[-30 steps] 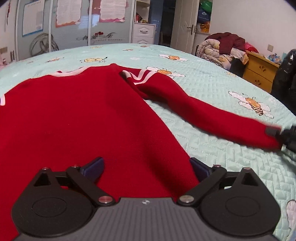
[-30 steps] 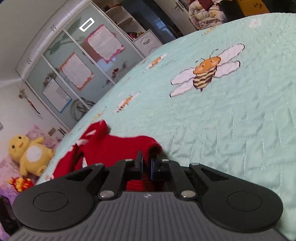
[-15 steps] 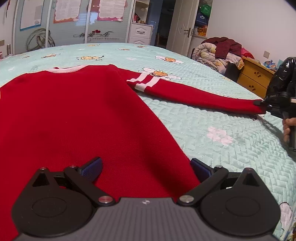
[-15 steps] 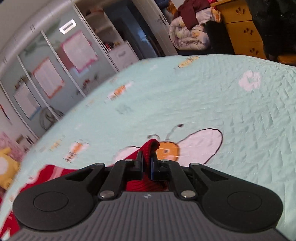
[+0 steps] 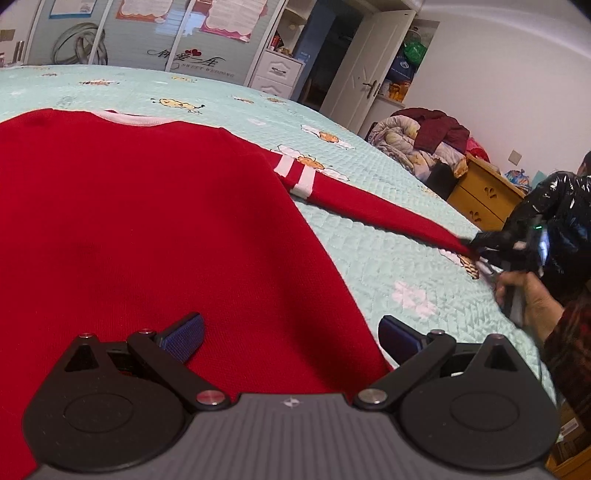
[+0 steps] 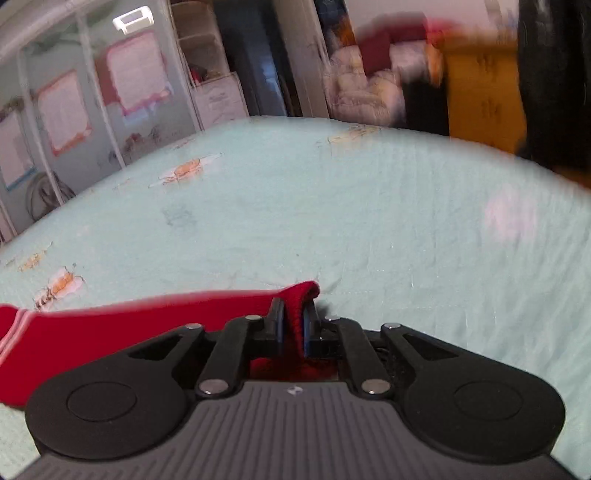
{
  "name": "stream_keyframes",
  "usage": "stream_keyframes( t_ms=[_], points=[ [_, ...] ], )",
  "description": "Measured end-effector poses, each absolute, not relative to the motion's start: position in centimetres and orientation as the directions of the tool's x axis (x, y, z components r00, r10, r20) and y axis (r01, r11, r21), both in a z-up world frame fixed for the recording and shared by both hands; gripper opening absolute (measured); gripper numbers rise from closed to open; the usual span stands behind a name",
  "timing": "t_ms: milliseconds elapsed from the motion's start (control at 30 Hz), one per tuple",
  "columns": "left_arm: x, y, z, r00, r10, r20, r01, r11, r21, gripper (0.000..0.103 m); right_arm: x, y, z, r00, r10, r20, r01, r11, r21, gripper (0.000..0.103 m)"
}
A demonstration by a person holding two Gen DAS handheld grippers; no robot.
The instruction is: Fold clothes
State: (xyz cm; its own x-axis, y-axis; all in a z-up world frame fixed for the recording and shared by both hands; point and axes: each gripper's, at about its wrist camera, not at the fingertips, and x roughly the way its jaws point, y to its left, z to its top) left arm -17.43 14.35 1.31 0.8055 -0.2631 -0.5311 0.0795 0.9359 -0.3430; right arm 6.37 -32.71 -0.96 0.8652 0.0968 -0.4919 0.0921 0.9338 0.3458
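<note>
A red knit sweater (image 5: 147,229) lies flat on the bed (image 5: 369,251), its body spread smooth, with a fine ribbed weave, a pale trim at the neckline and two white bands near the top of its sleeve (image 5: 369,206). The bed wears a mint-green quilted cover stitched in a zigzag pattern and printed with cartoon bees and pale flowers.

The sleeve is drawn out straight across the quilt toward the bed's edge, and its cuff (image 6: 299,295) sits between the pads of the right tongs (image 6: 293,325). Those tongs have just been easing apart a little, but in the right wrist view the blue pads still press the ribbed cuff from both sides. From the left wrist view the same tongs appear dark and blurred at the sleeve's end, held by a hand (image 5: 528,295) in a patterned sleeve.

The left tongs (image 5: 291,334) stand wide open low over the sweater's lower body, one blue pad above red cloth, the other above the quilt just past the hem's corner; nothing is between them.

Beyond the bed stand a yellow wooden dresser (image 5: 484,199), a heap of bedding and dark red clothes (image 5: 421,144), a white door (image 5: 369,59) and wardrobe panels with posters (image 5: 147,33).
</note>
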Motion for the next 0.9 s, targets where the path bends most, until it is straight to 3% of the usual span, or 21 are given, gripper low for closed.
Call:
stream_keyframes(
  t_ms=[33, 133, 200, 300, 367, 467, 567, 667, 767, 900],
  points=[
    [-17.5, 14.2, 1.4, 0.806, -0.257, -0.534, 0.078, 0.939, -0.334, 0.103, 6.0, -34.0, -1.1, 0.873, 0.127, -0.471, 0.097, 0.901, 0.423, 0.022],
    [-17.6, 13.6, 1.7, 0.808, -0.221, -0.546, 0.056, 0.951, -0.303, 0.101, 3.9, -36.9, -1.8, 0.896, 0.171, -0.409, 0.128, 0.784, 0.607, 0.022],
    [-17.8, 13.2, 2.2, 0.811, -0.188, -0.554, 0.023, 0.957, -0.290, 0.096, 1.2, -37.3, -1.6, 0.913, 0.099, -0.396, 0.193, 0.751, 0.631, 0.022],
    [-18.2, 12.8, 3.2, 0.817, -0.167, -0.552, -0.010, 0.953, -0.304, 0.078, -4.0, -36.3, -0.9, 0.920, 0.010, -0.391, 0.256, 0.742, 0.620, 0.027],
    [-18.5, 12.8, 3.8, 0.827, -0.190, -0.529, -0.004, 0.939, -0.343, 0.071, -7.6, -34.5, -0.6, 0.928, 0.057, -0.367, 0.205, 0.747, 0.632, 0.027],
    [-18.1, 12.8, 4.9, 0.839, -0.204, -0.505, -0.002, 0.926, -0.376, 0.061, -12.7, -28.3, -0.2, 0.893, 0.296, -0.339, -0.019, 0.779, 0.627, 0.027],
    [-16.6, 11.5, 6.1, 0.840, -0.180, -0.511, 0.021, 0.953, -0.301, 0.060, -17.1, -20.8, 0.2, 0.801, 0.495, -0.337, -0.228, 0.772, 0.593, 0.027],
    [-14.8, 10.1, 7.0, 0.849, -0.135, -0.512, 0.033, 0.979, -0.203, 0.063, -19.6, -14.7, 0.5, 0.723, 0.596, -0.348, -0.330, 0.741, 0.585, 0.027],
    [-12.5, 9.3, 7.0, 0.855, -0.049, -0.516, -0.012, 0.993, -0.114, 0.064, -19.7, -10.8, 0.9, 0.689, 0.627, -0.362, -0.342, 0.723, 0.601, 0.027],
    [-9.7, 10.4, 5.9, 0.841, 0.012, -0.540, -0.075, 0.993, -0.095, 0.061, -16.0, -9.5, 2.0, 0.700, 0.613, -0.366, -0.271, 0.703, 0.658, 0.027]
  ],
)
